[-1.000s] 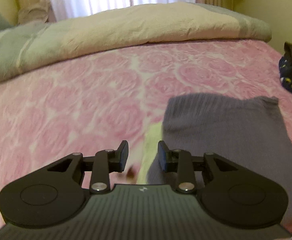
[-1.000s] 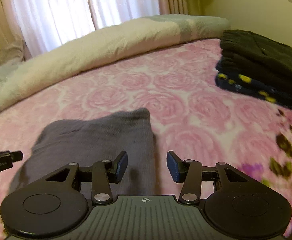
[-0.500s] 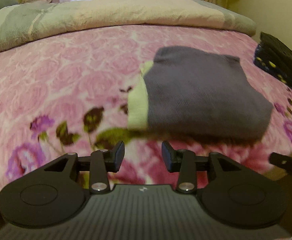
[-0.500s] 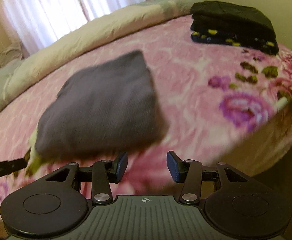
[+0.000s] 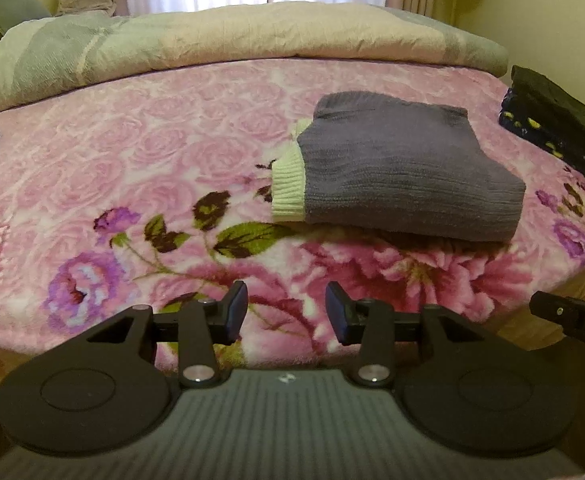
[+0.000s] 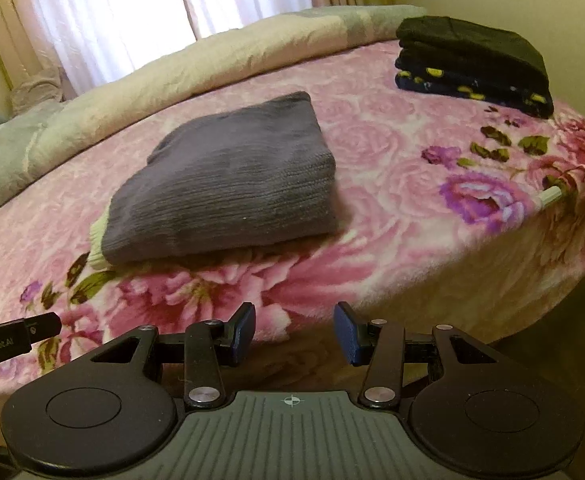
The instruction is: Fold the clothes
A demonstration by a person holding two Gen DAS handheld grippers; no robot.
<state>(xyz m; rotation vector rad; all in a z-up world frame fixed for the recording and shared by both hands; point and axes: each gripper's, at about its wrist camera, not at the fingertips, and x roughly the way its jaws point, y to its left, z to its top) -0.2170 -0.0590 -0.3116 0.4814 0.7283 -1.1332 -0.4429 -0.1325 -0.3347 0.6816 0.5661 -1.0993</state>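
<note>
One folded grey sweater on the floral blanket.

Two pieces of lettering can be read, both white on the black bodies of the grippers. In the left wrist view, the right gripper juts in at the right edge, near the bed's near corner, and bears the letters "DA", with the rest cut off by the frame. In the right wrist view, the left gripper enters from the left edge and carries a word whose start is cut off, reading roughly "GenRobot.AI", slightly blurred.
</note>
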